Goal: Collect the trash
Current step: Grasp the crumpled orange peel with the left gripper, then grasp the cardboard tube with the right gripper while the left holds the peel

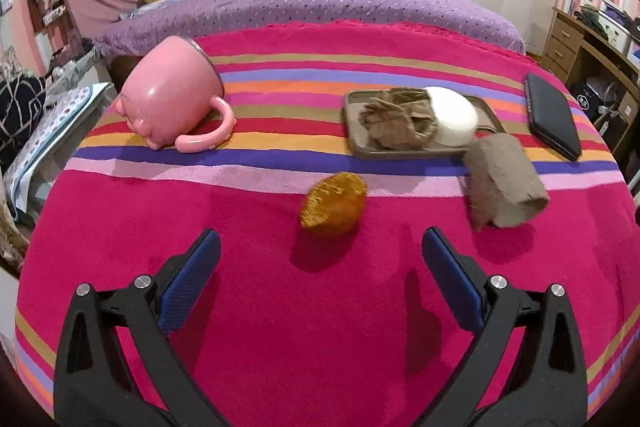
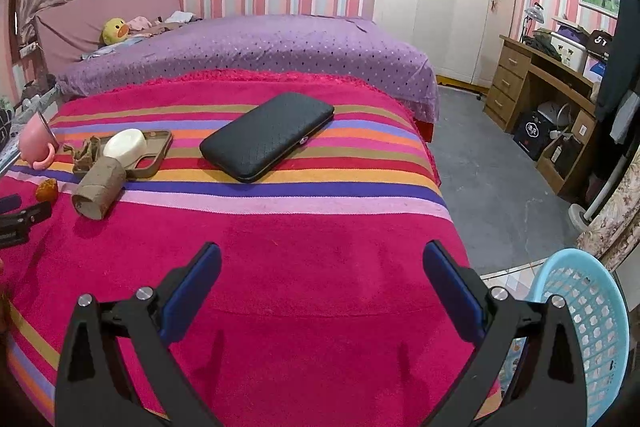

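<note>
While both grippers hover low over the bright pink towel with multicoloured stripes [image 1: 280, 307], neither one grips anything: the left gripper [image 1: 320, 247] has its two blue-padded jaws spread wide above bare cloth, and the right gripper [image 2: 322, 259] stands equally wide apart with nothing between its pads. One piece of orange peel [image 1: 334, 205] lies on the pink cloth just ahead of the left gripper, roughly centred between its fingertips but not touching them. One grey-brown cardboard tube [image 1: 504, 183] lies on its side to the right of the peel, its far end just beside the near corner of one shallow brown rectangular tray [image 1: 352, 131]. On that tray sit one wad of crumpled brown paper [image 1: 396, 123] and one white oval bar [image 1: 454, 121] that looks like soap, the two touching. One pink mug with a looped handle [image 1: 176, 99] lies tipped over at the far left of the towel, well apart from the tray. One flat black quilted case [image 2: 268, 137] rests across the stripes to the right of the tray. One light blue plastic basket with a perforated wall [image 2: 588, 323] stands off the towel's right edge, near the right gripper.
</note>
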The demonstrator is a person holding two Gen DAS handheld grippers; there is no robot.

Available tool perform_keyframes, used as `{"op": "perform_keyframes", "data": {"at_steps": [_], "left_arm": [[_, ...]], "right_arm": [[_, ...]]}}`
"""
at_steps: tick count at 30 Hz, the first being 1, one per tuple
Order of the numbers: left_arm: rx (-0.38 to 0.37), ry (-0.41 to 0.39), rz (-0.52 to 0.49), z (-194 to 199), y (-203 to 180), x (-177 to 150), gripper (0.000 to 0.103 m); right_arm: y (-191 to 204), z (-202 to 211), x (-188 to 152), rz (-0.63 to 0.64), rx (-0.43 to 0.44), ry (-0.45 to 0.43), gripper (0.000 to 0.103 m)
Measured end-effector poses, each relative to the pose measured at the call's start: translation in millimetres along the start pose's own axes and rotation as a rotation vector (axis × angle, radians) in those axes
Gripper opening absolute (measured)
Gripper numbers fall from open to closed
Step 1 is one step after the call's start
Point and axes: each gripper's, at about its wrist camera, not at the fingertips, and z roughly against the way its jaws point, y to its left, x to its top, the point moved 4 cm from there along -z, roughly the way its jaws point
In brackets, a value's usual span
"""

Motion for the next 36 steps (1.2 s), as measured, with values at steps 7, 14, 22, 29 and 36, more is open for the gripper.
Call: {"op": "perform_keyframes", "data": {"at_steps": [7, 14, 22, 29, 36], "left_arm": [[-0.044, 0.025, 0.000, -10.1, 2.5, 3.1, 0.061], [-0.091, 0.015, -0.014, -8.0, 1.3, 5.1, 0.029], [-0.065, -0.019, -0.048, 6.6, 23.8, 0.9, 0.027], [-0.042, -0.033, -0.002, 13.6, 64.7, -5.6, 0.027], [-0.040, -0.023, 0.047, 8.9, 83.8, -5.0, 0.027]], "right_arm": [[14.9, -4.7, 0.2, 0.000, 0.024, 0.014, 0.098], [51.8, -3.9, -1.5, 0.014, 0.093, 0.029, 0.098], [114.7, 2.8, 5.9, 0.095, 0.151, 0.010, 0.098], [170.1, -11.3, 18.1, 0.153, 0.187, 0.026, 0.098], [200.5, -42.3, 19.8, 0.143, 0.218, 0.110, 0.097]]}}
